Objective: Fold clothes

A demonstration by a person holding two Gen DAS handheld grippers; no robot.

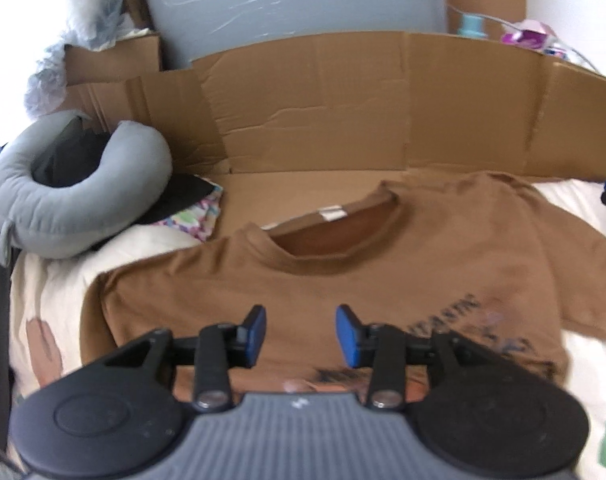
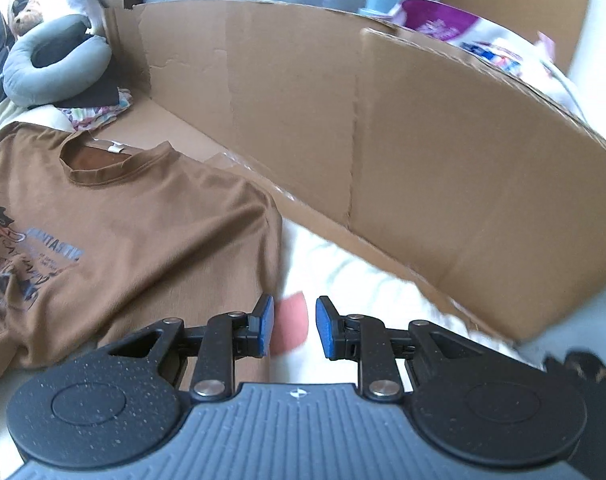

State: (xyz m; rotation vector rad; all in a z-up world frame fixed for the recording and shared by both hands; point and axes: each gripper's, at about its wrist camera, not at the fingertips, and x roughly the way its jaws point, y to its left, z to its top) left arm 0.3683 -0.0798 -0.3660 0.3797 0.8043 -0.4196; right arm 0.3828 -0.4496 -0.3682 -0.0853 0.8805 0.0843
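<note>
Brown T-shirt (image 1: 343, 280) — spread flat, front up, on a cream bedsheet (image 1: 55, 288), collar toward a folded-out cardboard sheet (image 1: 343, 100) that stands along the far side; dark printed graphic (image 2: 19, 256) on the chest; white label visible inside the neck; sleeve by the right gripper looks folded in, edge straight. Left gripper (image 1: 301, 336) — above the shirt's chest, blue pads apart, released, nothing between them. Right gripper (image 2: 291, 328) — at the shirt's side edge, over the sheet and a pink patch on it; pads apart, nothing clamped, the near pad just beside the fabric. Grey neck pillow (image 1: 63, 200) — far left corner of the bed, resting on dark cloth (image 1: 183, 196) and a patterned fabric (image 1: 199, 216). Purple-and-white packet (image 2: 443, 24) and pale blue bottle top (image 2: 379, 0) — behind the cardboard.
</note>
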